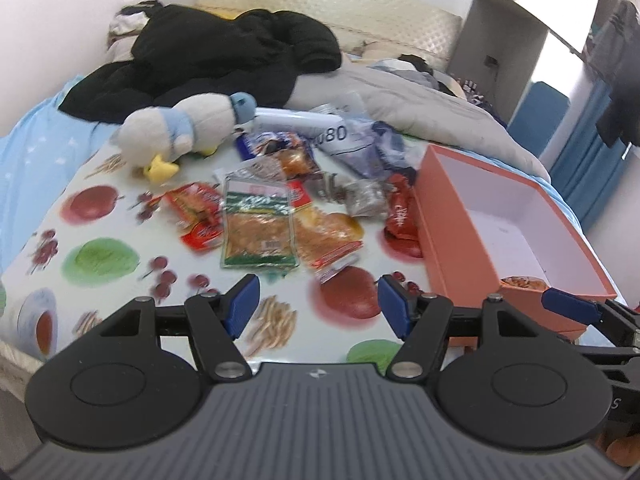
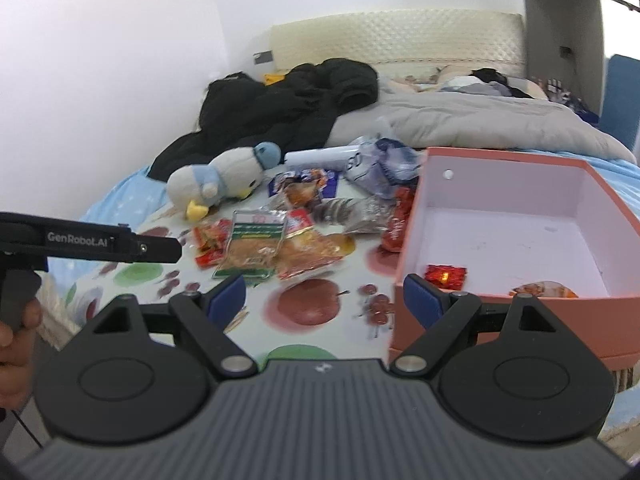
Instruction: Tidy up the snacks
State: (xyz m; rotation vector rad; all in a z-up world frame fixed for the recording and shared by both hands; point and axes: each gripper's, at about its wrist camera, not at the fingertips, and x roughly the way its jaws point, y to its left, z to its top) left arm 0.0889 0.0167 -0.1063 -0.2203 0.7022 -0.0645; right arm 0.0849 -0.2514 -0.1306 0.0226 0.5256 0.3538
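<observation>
- Left wrist view: the left gripper (image 1: 316, 304) is hovering over the fruit-print cloth (image 1: 100, 256) with its blue pads spread apart and nothing between them.
- Most of the snacks are lying loose on that cloth in a heap: a green-edged packet (image 1: 258, 224) on top, an orange packet (image 1: 328, 236) touching its right side, red packets (image 1: 198, 216) on its left, a dark red wrapper (image 1: 400, 212) just beside the box wall.
- The orange box (image 1: 452, 236) is sitting to the right of the heap; only one reddish snack is showing at its near corner, so sorting seems barely begun.
- A plush penguin (image 1: 184, 128) and a black jacket (image 1: 224, 56) are lying beyond the heap, apart from it.
- Right wrist view: the right gripper (image 2: 324, 300) is also standing wide with nothing held, its right pad overlapping the box's near wall in the picture.
- Inside the box (image 2: 408, 240) a small red packet (image 2: 446, 274) and an orange snack (image 2: 544, 290) are resting near the front wall; the rest of the floor is showing bare.
- Judging by this, two items are packed and the heap (image 2: 280, 240) is waiting.
</observation>
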